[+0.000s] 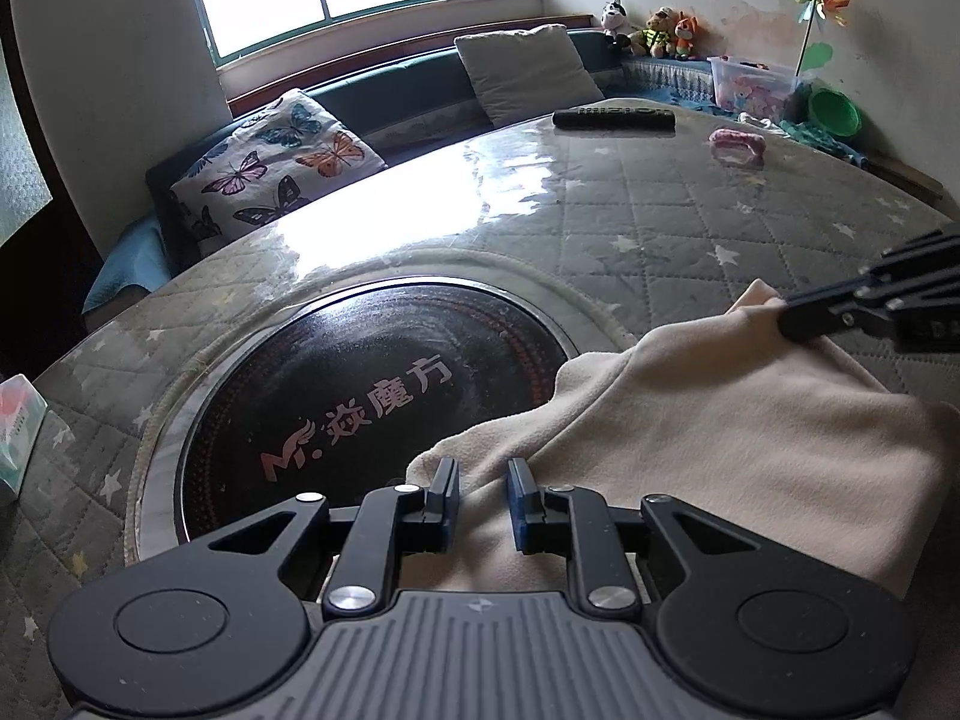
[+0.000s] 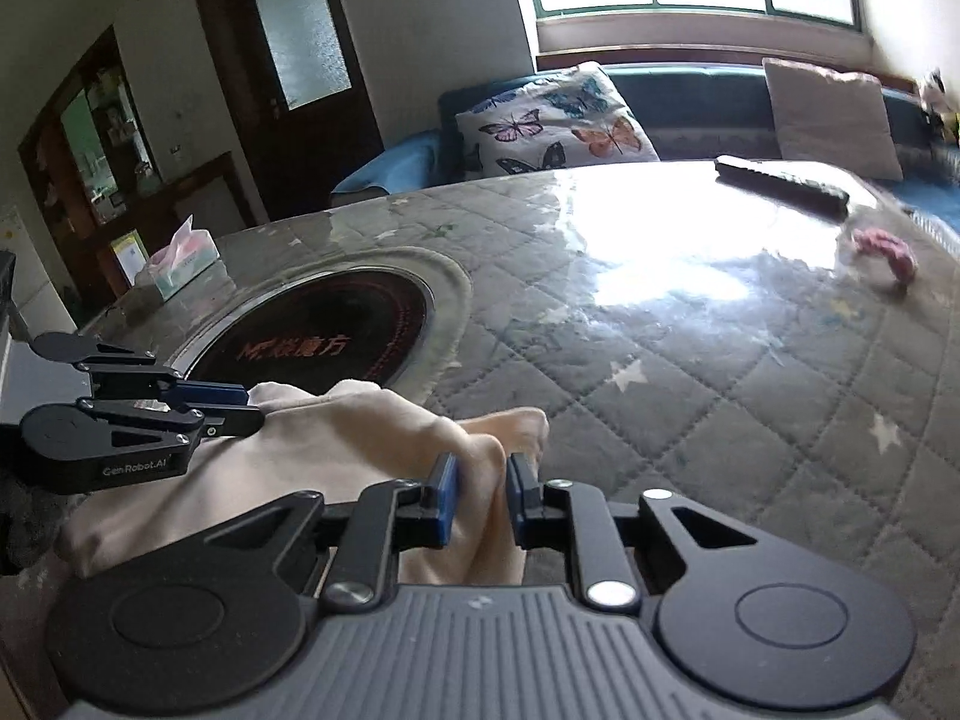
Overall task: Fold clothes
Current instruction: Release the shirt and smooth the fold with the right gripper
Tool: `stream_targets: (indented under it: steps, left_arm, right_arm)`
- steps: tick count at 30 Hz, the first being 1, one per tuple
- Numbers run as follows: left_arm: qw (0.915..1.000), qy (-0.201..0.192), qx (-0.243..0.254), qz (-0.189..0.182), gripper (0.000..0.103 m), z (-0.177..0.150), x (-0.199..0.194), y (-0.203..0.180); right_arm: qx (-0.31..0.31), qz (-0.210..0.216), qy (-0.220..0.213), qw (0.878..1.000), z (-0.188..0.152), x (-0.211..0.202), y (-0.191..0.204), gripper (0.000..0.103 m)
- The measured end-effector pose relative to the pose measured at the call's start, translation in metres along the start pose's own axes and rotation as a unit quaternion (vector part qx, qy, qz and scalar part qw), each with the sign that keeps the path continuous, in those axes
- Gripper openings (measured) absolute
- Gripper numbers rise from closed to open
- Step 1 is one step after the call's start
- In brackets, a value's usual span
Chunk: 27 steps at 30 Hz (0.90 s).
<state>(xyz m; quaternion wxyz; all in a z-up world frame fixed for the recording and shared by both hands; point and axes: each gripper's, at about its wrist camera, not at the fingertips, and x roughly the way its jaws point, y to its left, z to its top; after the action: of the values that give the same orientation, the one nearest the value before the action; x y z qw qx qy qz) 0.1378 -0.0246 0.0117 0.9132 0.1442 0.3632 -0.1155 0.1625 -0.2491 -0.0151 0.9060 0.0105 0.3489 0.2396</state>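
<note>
A cream garment (image 1: 720,450) lies bunched on the near part of the quilted table (image 1: 690,228), with one edge lapping over the black round hob (image 1: 372,396). My left gripper (image 1: 484,483) is shut on a raised fold at the garment's near left edge. From the right comes my right gripper (image 1: 783,315), pinching the far corner. In the right wrist view, my right gripper (image 2: 483,480) is shut on a ridge of the garment (image 2: 360,426). My left gripper (image 2: 255,405) grips the cloth's edge at the left, beside the hob (image 2: 324,330).
A black remote (image 1: 612,118) and a pink woolly item (image 1: 738,141) lie at the table's far side. A tissue box (image 2: 183,261) stands near the left edge. Beyond the table, cushions (image 1: 276,168) rest on a bench under the window.
</note>
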Motion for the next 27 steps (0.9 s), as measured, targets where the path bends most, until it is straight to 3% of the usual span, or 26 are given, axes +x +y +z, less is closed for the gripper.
stream_targets:
  steps: [3,7,15,21,27]
  left_arm:
    - [1.0,-0.002,0.002,0.002,0.02,-0.001,0.0,-0.001]
    - [1.0,-0.009,0.003,0.002,0.021,-0.002,-0.001,-0.001]
    - [0.9979,-0.063,-0.008,-0.008,0.03,-0.01,-0.042,0.0]
    - [0.9961,-0.082,-0.005,-0.033,0.03,-0.043,-0.085,-0.007]
    - [0.9948,-0.086,-0.027,-0.046,0.029,-0.078,-0.114,-0.007]
  right_arm:
    - [-0.009,-0.022,0.0,1.0,0.001,0.006,0.0,0.004]
    - [0.0,-0.014,0.005,1.0,-0.001,0.01,-0.007,0.005]
    - [-0.015,-0.005,-0.013,1.0,0.005,-0.028,-0.003,0.006]
    - [-0.06,0.034,-0.012,0.998,-0.009,-0.053,0.028,0.007]
    - [-0.072,0.04,-0.002,0.997,-0.025,-0.051,0.04,0.007]
